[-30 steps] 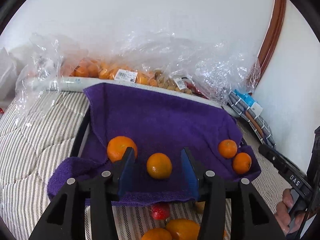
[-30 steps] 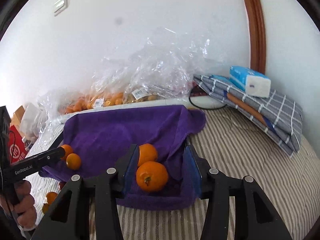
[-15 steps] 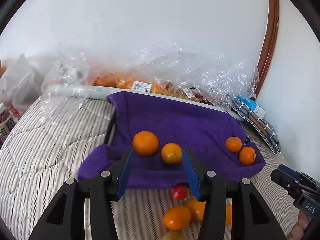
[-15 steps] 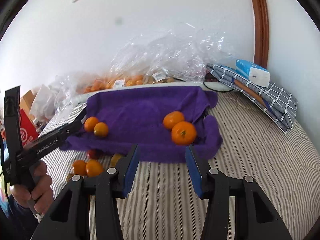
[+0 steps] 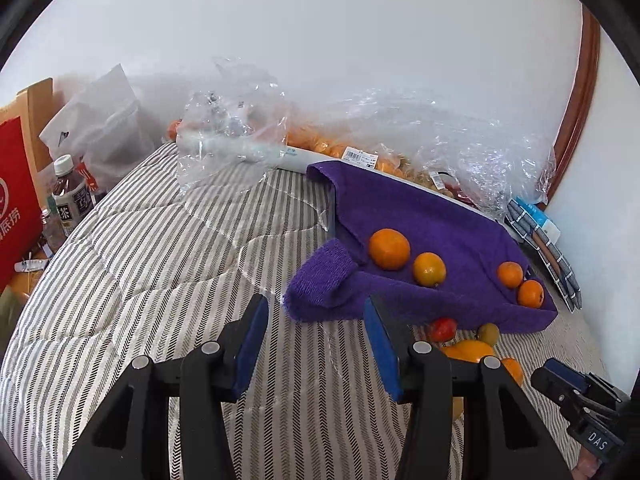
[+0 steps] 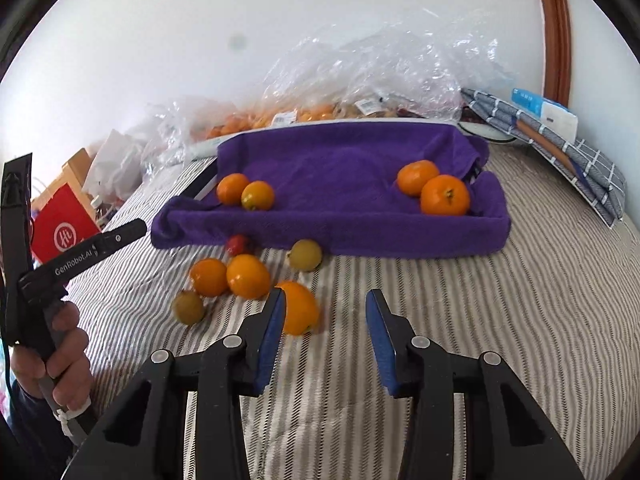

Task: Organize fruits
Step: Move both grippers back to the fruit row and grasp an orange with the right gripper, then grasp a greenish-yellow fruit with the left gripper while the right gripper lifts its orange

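A purple towel-lined tray point(image 6: 360, 232) point(image 5: 440, 216) lies on the striped bed. It holds two oranges at its left point(image 6: 233, 188) point(image 5: 389, 249) and two at its right point(image 6: 445, 195) point(image 5: 530, 293). Loose fruit lies on the bed in front of the tray: oranges point(image 6: 248, 276), a red fruit point(image 6: 238, 244) point(image 5: 443, 329) and two greenish ones point(image 6: 305, 255). My left gripper point(image 5: 316, 340) is open and empty, short of the tray's left corner. My right gripper point(image 6: 326, 336) is open and empty; an orange point(image 6: 300, 308) lies by its left finger.
Clear plastic bags of fruit point(image 5: 360, 148) point(image 6: 340, 92) lie along the wall behind the tray. Folded checked cloth and a blue pack point(image 6: 544, 116) sit at the right. A red bag point(image 5: 16, 208) and bottles point(image 5: 70, 200) stand off the bed's left edge.
Both grippers have pulled back from the tray, each leaving an orange on the towel. The left view has swung left; the loose fruit in front of the tray has come into view.
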`<state>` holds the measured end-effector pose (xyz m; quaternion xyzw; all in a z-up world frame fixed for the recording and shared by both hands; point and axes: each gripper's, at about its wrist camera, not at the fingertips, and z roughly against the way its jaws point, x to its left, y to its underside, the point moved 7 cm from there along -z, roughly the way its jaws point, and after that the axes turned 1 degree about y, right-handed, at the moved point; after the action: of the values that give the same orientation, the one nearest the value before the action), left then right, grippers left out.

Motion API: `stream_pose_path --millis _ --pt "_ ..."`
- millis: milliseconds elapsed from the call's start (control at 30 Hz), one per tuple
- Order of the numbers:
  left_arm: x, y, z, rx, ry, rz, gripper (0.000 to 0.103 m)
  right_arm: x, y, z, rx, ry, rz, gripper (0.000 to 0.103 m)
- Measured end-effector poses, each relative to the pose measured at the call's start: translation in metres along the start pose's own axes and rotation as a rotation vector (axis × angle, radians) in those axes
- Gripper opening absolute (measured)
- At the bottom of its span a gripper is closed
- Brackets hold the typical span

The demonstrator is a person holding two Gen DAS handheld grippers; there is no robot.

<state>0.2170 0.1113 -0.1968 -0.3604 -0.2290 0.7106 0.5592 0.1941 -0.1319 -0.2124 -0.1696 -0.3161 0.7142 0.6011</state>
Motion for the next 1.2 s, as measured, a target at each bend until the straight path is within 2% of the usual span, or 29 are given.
stream_pose_path --millis 100,333,433,600,800,867,1067,1167,1200 --pt "0.000 0.000 -0.001 0.007 0.004 -0.003 0.047 0.010 0.003 -0.008 0.023 -0.019 0.020 0.042" --pt "-0.012 0.006 -0.003 0.028 0.037 -0.048 0.048 0.019 0.005 -0.035 0.100 0.002 0.055 0.042" --pt "-0.016 0.008 -0.004 0.046 0.066 -0.052 0.048 0.019 0.005 -0.040 0.118 -0.005 0.056 0.034" --pt "-0.026 0.015 -0.008 0.089 0.135 -0.064 0.047 0.011 0.004 -0.029 0.077 -0.008 0.073 0.034" --pt "-0.057 0.038 -0.001 0.177 0.296 -0.132 0.048 -0.037 0.007 -0.008 0.025 0.068 0.028 0.034" --pt "-0.066 0.046 0.002 0.198 0.321 -0.150 0.048 -0.051 0.010 -0.004 0.026 0.078 0.011 0.034" --pt "-0.081 0.061 -0.004 0.248 0.294 -0.196 0.047 -0.074 0.009 0.001 0.014 0.041 -0.071 0.034" --pt "-0.084 0.063 -0.007 0.256 0.281 -0.195 0.042 -0.073 0.010 0.000 0.021 0.034 -0.070 0.034" --pt "-0.084 0.065 -0.009 0.267 0.271 -0.197 0.036 -0.072 0.010 0.000 0.022 0.029 -0.066 0.034"
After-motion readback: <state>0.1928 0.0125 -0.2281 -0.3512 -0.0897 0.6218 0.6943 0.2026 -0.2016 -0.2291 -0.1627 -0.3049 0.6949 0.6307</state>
